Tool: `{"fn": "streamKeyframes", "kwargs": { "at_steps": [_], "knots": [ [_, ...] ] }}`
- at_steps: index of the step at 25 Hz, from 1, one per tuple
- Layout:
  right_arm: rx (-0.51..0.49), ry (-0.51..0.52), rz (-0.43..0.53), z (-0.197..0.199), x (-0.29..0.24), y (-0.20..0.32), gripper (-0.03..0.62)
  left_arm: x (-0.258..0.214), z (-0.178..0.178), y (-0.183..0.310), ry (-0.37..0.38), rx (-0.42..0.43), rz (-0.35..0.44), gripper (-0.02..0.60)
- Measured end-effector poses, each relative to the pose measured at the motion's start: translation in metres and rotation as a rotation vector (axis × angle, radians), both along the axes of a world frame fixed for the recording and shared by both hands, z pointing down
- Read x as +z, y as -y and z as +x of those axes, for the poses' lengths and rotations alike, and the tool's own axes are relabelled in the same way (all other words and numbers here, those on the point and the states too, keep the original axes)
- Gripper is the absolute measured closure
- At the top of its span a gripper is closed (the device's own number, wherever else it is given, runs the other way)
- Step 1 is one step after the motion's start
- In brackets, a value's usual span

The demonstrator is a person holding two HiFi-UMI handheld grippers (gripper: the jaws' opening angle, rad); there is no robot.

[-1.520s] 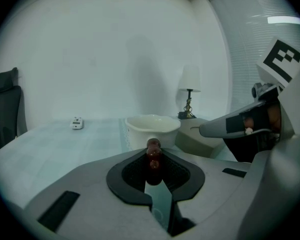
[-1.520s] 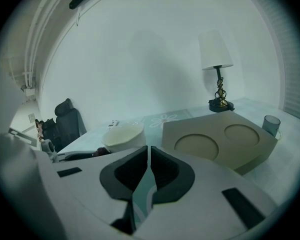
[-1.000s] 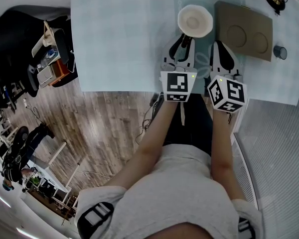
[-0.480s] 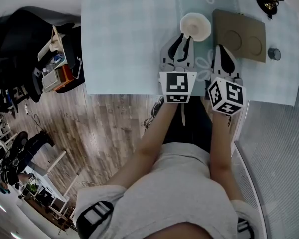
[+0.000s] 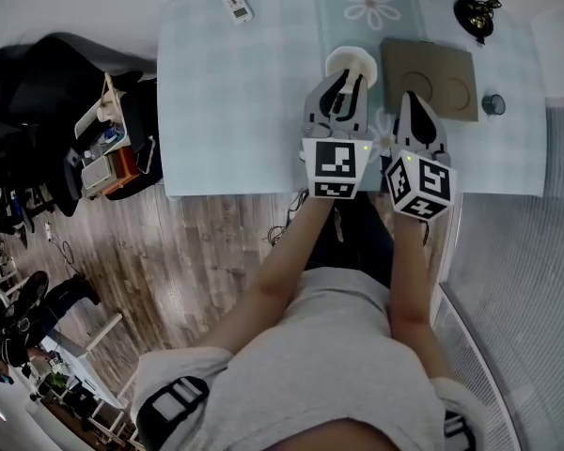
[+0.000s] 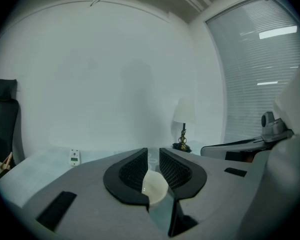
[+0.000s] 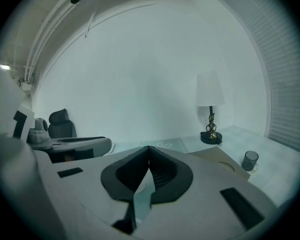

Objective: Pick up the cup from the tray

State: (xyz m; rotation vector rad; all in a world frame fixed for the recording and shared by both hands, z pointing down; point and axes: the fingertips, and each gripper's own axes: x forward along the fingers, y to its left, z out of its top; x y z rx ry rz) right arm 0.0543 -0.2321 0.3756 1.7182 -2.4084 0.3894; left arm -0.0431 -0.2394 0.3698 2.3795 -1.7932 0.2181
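Observation:
A white cup [image 5: 351,64] hangs at the tips of my left gripper [image 5: 344,86], left of the brown tray [image 5: 430,78] and over the pale blue table [image 5: 244,92]. In the left gripper view the cup's wall [image 6: 154,186] sits pinched between the two black pads, so my left gripper [image 6: 153,159] is shut on it. My right gripper [image 5: 415,113] hovers near the tray's front edge. Its jaws meet with nothing between them in the right gripper view [image 7: 149,153]. The tray [image 7: 225,161] shows two round hollows and carries nothing.
A small dark glass [image 5: 493,104] stands right of the tray, also seen as a grey glass [image 7: 249,160]. A lamp [image 7: 210,129] stands at the table's far right corner and a white remote [image 5: 236,4] at the far left. A black office chair [image 5: 38,92] and clutter are left of the table.
In the head view the table has shrunk and more of it shows, as if seen from higher up. The cup stays in the left jaws and has drifted slightly left, farther from the tray.

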Motion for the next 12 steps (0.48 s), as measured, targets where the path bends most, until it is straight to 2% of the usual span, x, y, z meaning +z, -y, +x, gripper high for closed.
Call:
{"fn": "streamKeyframes", "kwargs": {
  "at_steps": [3,8,12],
  "knots": [
    [0.014,0.003,0.013,0.005,-0.006,-0.001,0.586,-0.006,0.010,-0.001,0.011,0.026,0.011,0.506],
    [0.024,0.006,0.023,0.009,-0.010,-0.001,0.585,-0.011,0.026,-0.003,0.021,0.067,0.022,0.556],
    [0.032,0.007,0.025,0.012,-0.013,-0.004,0.585,-0.013,0.038,-0.008,0.026,0.101,0.023,0.572]
  ]
}}
